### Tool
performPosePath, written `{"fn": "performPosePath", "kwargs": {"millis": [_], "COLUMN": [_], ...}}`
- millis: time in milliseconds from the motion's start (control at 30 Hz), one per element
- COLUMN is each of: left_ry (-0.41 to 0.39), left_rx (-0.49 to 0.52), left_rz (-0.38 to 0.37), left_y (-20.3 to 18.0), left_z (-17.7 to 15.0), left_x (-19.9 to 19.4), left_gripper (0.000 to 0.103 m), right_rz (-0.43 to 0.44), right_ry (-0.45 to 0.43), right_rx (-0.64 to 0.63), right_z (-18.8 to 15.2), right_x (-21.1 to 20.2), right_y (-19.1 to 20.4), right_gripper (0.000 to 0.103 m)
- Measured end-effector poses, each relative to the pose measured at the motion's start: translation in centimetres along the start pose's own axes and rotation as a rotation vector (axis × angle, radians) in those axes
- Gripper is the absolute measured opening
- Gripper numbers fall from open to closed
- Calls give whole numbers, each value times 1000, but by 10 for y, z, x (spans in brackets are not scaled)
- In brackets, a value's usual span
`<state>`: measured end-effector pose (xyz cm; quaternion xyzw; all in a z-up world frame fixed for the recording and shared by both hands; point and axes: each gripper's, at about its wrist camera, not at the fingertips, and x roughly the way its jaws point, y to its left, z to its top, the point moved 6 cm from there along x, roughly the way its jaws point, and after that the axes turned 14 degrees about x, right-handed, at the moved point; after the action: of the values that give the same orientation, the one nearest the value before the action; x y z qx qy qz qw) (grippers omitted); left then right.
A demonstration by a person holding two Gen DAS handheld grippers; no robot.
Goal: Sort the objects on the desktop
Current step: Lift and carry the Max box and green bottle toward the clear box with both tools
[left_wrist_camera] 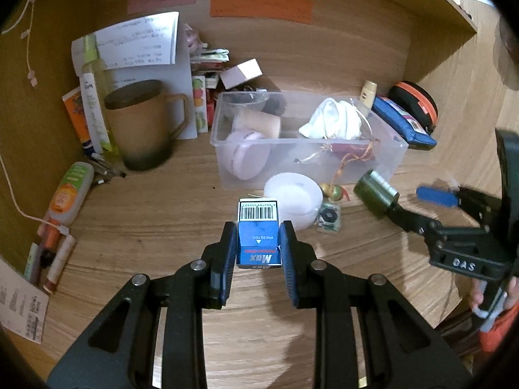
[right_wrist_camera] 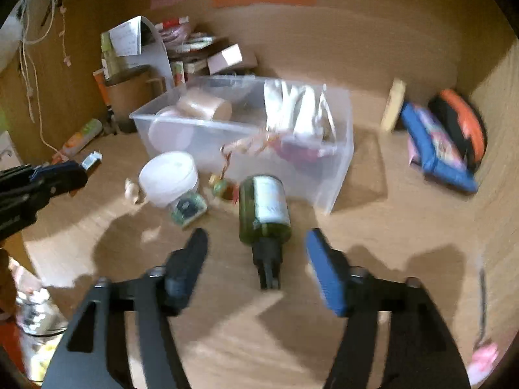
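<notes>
Start at the left of the desk: your left gripper (left_wrist_camera: 258, 246) has its jaws clamped on the small blue staple box (left_wrist_camera: 258, 238), barcode end forward, held clear above the wooden desktop (left_wrist_camera: 155, 214). Keep that squeeze steady and the box level, since its end flap looks slightly loose and could spill if you tip it nose-down. From here the clear plastic bin (left_wrist_camera: 308, 162) sits just ahead, beyond the white lidded tub (left_wrist_camera: 293, 194), so I would judge the bin to be the likely home for the box; carry it high enough to pass over the tub and the bin's near wall before letting go. A roll of tape, a round lilac container and a white cloth bundle already lie in the bin, so aim for the open middle. Further right, your right gripper (right_wrist_camera: 256, 270) has its jaws apart and pressing on nothing; the dark green bottle (right_wrist_camera: 264, 207) sits between the fingers, cap toward you, and I cannot tell whether it is resting on the desk or falling. The picture is blurred, so steady that hand before closing. Grip the wide body, not the narrow black cap (right_wrist_camera: 267, 261), which looks apt to slip.
</notes>
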<state>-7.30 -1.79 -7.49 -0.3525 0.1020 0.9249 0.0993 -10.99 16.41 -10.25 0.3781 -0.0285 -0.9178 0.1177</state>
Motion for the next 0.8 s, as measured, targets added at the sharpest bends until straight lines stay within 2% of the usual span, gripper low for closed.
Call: {"fn": "performPosePath", "kwargs": {"millis": [167, 267, 333, 367, 400, 600, 800], "left_ry": [16, 13, 10, 9, 8, 6, 3], "left_rx": [1, -2, -4, -6, -8, -20, 2], "left_rz": [-17, -20, -23, -23, -24, -34, -27], "left_y": [-6, -6, -5, -5, -4, 2, 4], "left_z": [-3, -2, 0, 1, 2, 14, 31], "left_x": [6, 7, 7, 8, 8, 13, 19], "left_gripper": [26, 26, 26, 26, 26, 26, 26], "right_rz": [-29, -45, -52, -44, -30, 62, 131], "right_ry": [60, 112, 146, 157, 168, 113, 32], "right_rx": [-73, -67, -65, -57, -47, 3, -44], "right_z": [14, 20, 20, 19, 18, 21, 37], "right_x": [28, 50, 64, 67, 69, 40, -8], "right_y": [1, -8, -16, -17, -19, -21, -4], "right_gripper": [62, 60, 43, 38, 38, 38, 38]}}
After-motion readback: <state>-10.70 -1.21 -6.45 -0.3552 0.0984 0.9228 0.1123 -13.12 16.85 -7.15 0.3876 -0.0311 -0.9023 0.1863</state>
